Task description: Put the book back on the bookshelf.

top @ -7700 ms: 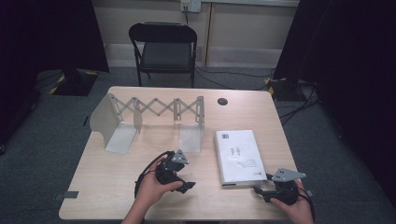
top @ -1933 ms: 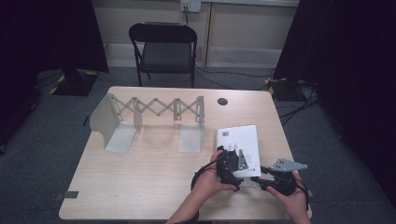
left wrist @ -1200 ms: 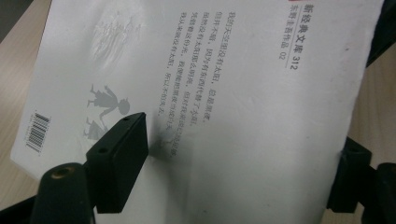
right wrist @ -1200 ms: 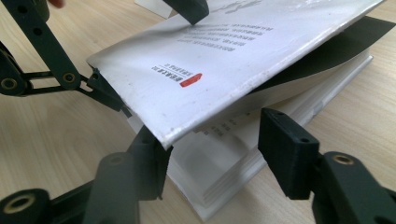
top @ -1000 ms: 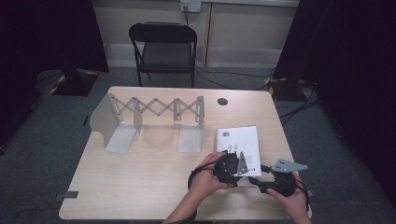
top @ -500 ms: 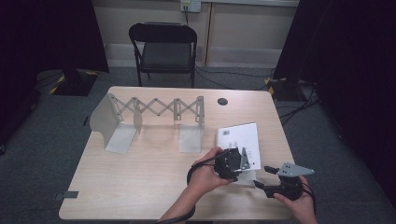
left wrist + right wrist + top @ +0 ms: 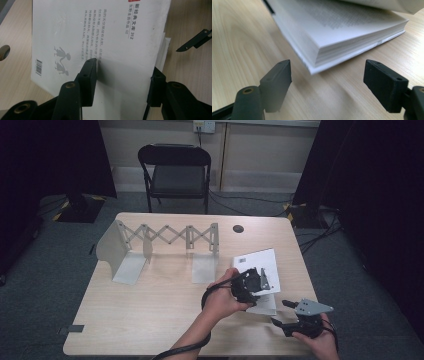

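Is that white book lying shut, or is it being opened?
Being opened: the book's cover is lifted off the pages.

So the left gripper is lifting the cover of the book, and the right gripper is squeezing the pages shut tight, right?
Not quite. The left gripper is lifting the cover of the book, but the right gripper isn't squeezing anything. The right gripper view shows its jaws wide apart, with the book's corner ahead of them, untouched.
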Demonstrator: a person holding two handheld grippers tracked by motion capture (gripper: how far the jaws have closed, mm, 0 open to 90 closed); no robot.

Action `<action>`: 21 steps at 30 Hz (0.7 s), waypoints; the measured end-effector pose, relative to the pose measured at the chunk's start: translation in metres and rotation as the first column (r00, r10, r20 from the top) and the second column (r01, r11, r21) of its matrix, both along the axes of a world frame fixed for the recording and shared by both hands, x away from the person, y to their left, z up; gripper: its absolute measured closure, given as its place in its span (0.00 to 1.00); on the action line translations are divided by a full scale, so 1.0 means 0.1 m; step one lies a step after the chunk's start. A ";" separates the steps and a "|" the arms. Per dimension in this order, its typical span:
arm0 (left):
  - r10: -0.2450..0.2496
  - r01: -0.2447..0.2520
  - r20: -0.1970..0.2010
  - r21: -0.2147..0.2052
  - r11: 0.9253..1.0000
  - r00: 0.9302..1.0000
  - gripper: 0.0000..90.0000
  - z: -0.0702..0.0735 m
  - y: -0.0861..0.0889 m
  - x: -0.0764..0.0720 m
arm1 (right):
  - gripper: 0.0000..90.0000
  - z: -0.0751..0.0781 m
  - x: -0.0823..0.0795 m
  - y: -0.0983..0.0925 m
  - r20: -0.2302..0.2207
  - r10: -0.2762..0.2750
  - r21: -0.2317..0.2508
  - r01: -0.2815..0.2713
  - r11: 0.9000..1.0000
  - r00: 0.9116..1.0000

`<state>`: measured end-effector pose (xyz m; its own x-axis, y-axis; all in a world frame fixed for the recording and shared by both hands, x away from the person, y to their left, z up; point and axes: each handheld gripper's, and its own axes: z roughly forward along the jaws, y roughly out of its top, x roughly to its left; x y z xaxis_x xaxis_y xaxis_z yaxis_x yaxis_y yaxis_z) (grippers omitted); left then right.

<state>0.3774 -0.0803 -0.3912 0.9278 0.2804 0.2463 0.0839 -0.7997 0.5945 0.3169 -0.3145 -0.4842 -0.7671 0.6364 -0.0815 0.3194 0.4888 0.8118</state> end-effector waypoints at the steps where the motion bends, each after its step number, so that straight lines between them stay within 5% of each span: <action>1: 0.001 -0.001 -0.005 -0.001 1.000 1.000 0.59 0.01 0.01 0.01 | 0.25 -0.01 -0.01 0.01 0.004 0.005 -0.017 -0.005 1.000 1.000; 21: 0.000 0.002 -0.084 0.019 1.000 0.996 0.60 0.20 0.00 0.17 | 0.25 -0.05 0.07 0.12 0.068 -0.042 -0.097 0.048 0.994 0.997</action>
<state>0.3947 -0.0799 -0.3713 0.9458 0.2754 0.1724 0.1322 -0.8109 0.5700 0.3235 -0.3029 -0.4896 -0.7288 0.6565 -0.1945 0.2903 0.5535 0.7806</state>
